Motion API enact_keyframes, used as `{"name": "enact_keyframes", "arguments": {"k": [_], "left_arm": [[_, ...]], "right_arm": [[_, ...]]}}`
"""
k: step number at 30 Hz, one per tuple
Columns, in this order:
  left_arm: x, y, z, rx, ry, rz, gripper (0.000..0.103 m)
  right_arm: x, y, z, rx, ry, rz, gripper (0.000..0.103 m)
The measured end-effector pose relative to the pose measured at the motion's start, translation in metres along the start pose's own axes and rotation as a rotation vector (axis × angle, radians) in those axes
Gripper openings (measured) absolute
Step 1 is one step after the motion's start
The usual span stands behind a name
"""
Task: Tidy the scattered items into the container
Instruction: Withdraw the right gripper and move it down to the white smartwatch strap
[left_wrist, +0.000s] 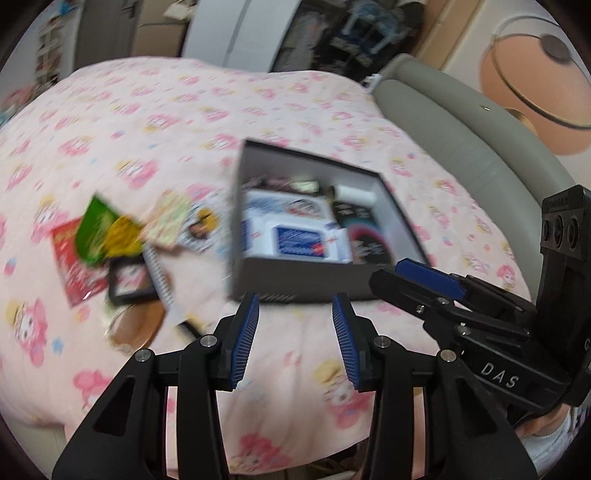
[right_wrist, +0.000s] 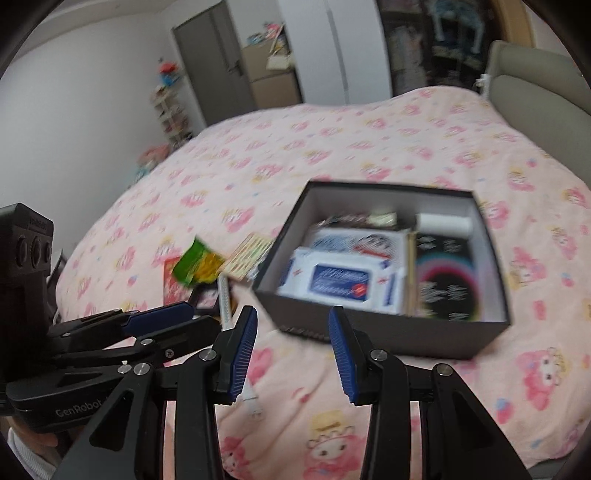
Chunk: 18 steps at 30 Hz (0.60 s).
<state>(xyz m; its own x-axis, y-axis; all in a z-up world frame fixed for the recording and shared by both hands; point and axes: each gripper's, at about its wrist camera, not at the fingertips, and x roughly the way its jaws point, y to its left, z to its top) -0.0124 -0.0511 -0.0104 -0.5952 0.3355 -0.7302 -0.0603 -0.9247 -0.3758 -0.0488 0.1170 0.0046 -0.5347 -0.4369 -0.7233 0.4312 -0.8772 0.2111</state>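
Note:
A dark open box (left_wrist: 314, 282) sits on the pink bed. It holds white-and-blue packs (left_wrist: 299, 243), a black item with coloured rings and a white roll. Left of the box lies a blurred heap: a green packet (left_wrist: 96, 232), a red packet (left_wrist: 72, 269), a patterned card (left_wrist: 170, 218), a spiral notebook (left_wrist: 160, 275) and a black-framed item (left_wrist: 129, 282). My left gripper (left_wrist: 295, 306) hovers open and empty before the box's front wall. My right gripper (right_wrist: 293, 321) is also open and empty, just short of the box (right_wrist: 388, 332). The green packet (right_wrist: 192, 264) shows left of it.
The pink patterned bedcover (left_wrist: 184, 122) spreads beyond the box. A grey padded headboard (left_wrist: 461, 147) runs along the right side. The bed's near edge drops off under my grippers. A door (right_wrist: 210, 62) and shelves stand by the far wall.

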Motion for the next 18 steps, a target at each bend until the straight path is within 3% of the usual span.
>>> {"name": "enact_keyframes", "arguments": {"k": [9,18], "left_arm": [[0.012,0.086,-0.039,-0.198,0.055,0.086,0.041],[0.033,0.104,-0.057,-0.228,0.124,0.086,0.041]], "right_arm": [[0.082,0.035,-0.035,-0.057,0.215,0.049,0.036],[0.159,0.045,-0.081,-0.088,0.440,0.073,0.036]]}}
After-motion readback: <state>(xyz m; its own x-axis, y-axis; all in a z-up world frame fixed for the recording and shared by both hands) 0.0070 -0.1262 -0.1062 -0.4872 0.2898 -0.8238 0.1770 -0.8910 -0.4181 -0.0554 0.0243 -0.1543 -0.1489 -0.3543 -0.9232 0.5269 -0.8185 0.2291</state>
